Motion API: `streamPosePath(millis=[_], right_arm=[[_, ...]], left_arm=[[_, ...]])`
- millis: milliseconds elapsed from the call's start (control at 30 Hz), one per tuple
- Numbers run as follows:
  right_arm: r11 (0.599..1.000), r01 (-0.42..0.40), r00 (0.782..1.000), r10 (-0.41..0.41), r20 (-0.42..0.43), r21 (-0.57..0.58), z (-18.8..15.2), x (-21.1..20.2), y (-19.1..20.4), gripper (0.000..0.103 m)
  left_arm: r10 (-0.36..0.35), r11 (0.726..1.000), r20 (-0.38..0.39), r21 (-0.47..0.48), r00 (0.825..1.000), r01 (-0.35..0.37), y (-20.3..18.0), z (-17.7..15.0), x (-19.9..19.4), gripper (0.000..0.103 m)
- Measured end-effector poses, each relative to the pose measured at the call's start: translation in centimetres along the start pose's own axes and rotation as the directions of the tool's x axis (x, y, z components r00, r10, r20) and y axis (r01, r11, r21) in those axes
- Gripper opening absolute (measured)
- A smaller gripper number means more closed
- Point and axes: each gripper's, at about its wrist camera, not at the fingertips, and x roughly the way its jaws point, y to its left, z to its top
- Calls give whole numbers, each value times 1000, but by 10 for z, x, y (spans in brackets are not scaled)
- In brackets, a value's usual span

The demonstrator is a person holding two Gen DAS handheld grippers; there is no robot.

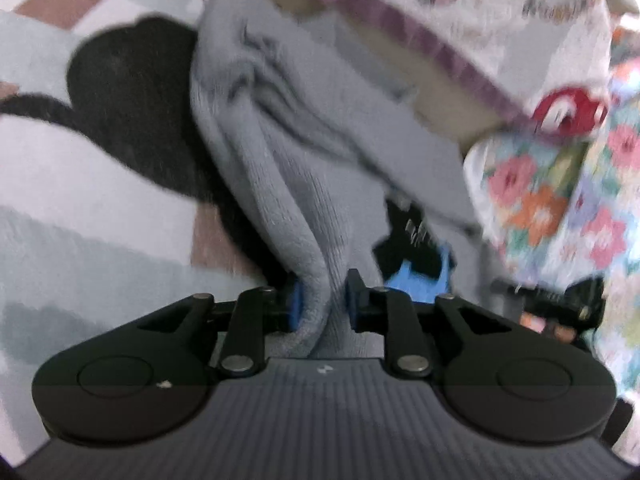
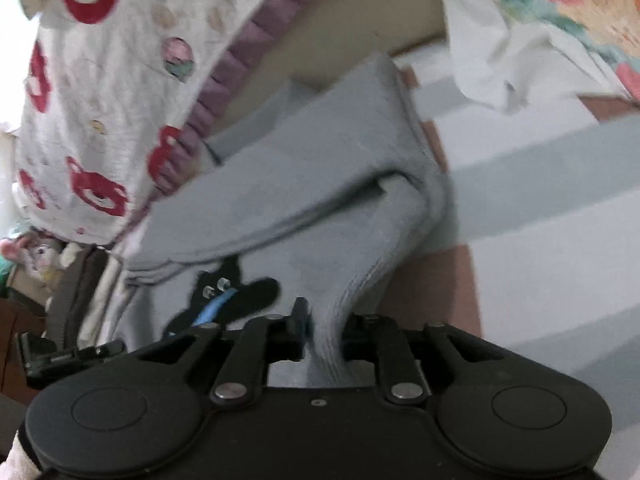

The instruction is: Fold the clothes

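Striped grey-white carpet [image 2: 540,184] underneath. Grey knit garment [image 1: 288,168] hangs between both tools: left gripper [image 1: 322,300] pinching one bunched edge, right gripper [image 2: 324,320] pinching another (frames blurred). Bear-print cloth [image 2: 100,100] behind.

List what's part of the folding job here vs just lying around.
In the job:
- grey knit garment
- left gripper, fabric between its pads
- right gripper, fabric between its pads

Lying about:
- bear-print blanket
- floral bedding
- checked rug

Left hand-held gripper [image 1: 322,296] pinches grey knit garment [image 1: 280,152] (bunched) above rug [image 1: 92,208].
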Motion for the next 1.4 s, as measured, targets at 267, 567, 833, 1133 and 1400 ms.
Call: streamPosePath(millis=[267,567,833,1133,1400], right_arm=[[993,-89,995,85,50,72,-12,11,-11,11],[969,-247,932,235,275,9,22,-41,-1,10],[986,-169,959,165,231,-1,7,-29,-13,10],[993,-115,982,119,147,-35,-7,-30,-9,21],[988,-145,968,152,200,-52,-2,-17,-15,9]], left_arm=[[-1,999,14,-44,1000,1,-9,8,17,15],[-46,993,220,-99,974,69,-5,27,-40,13],[-10,992,164,-126,986,31,7,12,-27,14],[50,996,59,-73,997,-45,2,7,-7,42],[29,999,149,-18,988,-27,-14,5,-14,11]])
